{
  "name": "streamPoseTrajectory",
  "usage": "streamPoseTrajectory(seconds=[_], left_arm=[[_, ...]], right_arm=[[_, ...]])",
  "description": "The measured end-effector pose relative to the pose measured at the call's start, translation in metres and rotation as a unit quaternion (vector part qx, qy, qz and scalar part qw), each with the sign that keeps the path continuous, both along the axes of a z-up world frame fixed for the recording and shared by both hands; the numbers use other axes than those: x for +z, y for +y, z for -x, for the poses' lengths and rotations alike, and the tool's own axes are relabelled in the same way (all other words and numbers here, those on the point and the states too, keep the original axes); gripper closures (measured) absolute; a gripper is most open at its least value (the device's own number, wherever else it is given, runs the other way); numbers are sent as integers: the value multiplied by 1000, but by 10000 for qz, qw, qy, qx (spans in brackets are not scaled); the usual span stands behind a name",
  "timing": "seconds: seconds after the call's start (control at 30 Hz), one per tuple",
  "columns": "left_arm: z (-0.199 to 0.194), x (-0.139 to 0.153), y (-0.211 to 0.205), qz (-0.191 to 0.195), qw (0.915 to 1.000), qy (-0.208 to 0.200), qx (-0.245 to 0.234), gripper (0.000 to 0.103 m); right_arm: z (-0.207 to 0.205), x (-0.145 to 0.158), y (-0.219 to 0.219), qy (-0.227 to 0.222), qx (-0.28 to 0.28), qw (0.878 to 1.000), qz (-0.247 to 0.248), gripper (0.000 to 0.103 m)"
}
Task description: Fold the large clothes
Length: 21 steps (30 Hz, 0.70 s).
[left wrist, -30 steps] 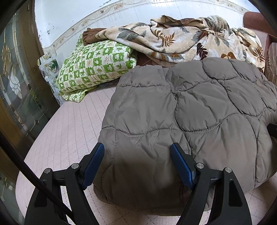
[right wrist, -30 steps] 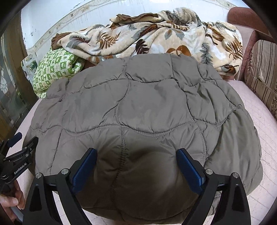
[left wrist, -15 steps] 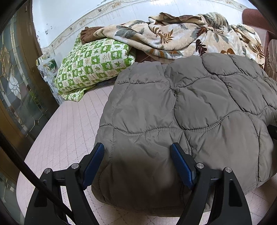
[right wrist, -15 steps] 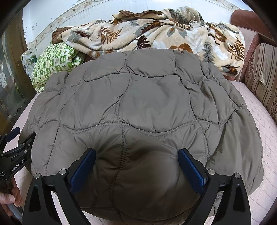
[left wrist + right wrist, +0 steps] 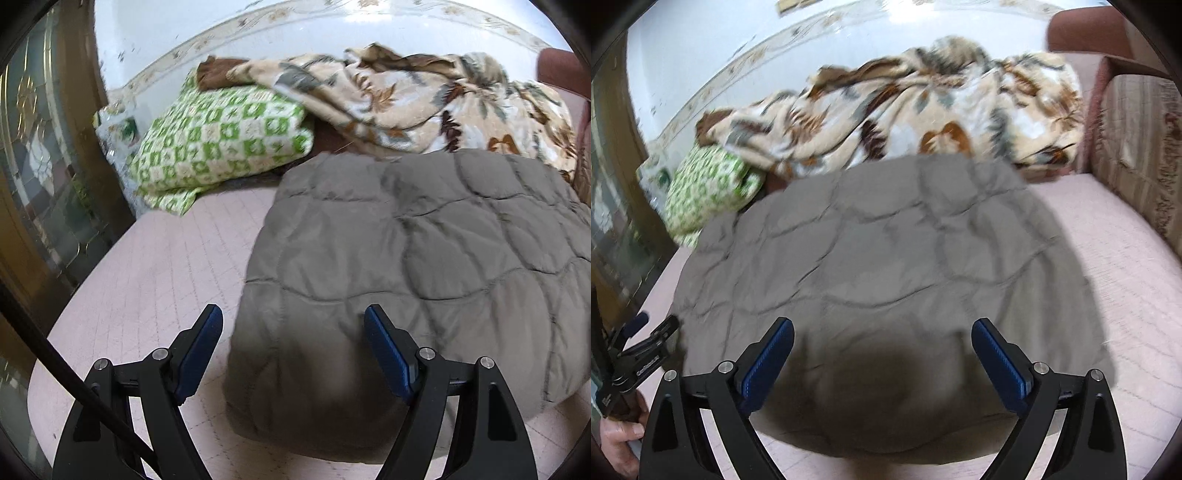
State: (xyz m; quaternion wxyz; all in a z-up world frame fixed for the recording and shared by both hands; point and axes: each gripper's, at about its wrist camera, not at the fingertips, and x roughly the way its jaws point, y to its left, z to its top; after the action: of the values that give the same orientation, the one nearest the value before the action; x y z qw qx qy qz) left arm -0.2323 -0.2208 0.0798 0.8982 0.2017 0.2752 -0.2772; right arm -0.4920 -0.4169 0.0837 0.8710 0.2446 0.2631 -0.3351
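While 2 grippers, left gripper (image 5: pixel 293 341) and right gripper (image 5: pixel 882 343), gape empty, 1 quilted jacket (image 5: pixel 424 266) lies folded.

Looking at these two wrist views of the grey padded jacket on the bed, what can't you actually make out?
- Grey padded jacket: sleeves, collar and front are folded under, out of sight in both views.
- Its near edge: in shadow between the right tool fingers, and motion-blurred.
- Its right side: cut off by the left wrist view's edge.
- Floral blanket: the jacket covers its lower part, blurred.
- Left tool: in the right wrist view only its tip shows at the frame edge.
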Motion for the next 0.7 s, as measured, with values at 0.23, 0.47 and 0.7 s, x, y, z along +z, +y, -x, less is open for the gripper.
streamPoseTrajectory(seconds=[0.23,0.47,0.7], left_arm=[[-24,-18,3,-23,9963,833,226,24],[-24,-11,6,-51,9971,739,142,25],[-19,1,15,18,9969,774,122,25]], right_arm=[[21,-30,-40,131,-478,9942,-957,4],[16,-23,-34,245,-341,9961,-777,4],[26,-16,-33,-8,-383,9954,-880,4]])
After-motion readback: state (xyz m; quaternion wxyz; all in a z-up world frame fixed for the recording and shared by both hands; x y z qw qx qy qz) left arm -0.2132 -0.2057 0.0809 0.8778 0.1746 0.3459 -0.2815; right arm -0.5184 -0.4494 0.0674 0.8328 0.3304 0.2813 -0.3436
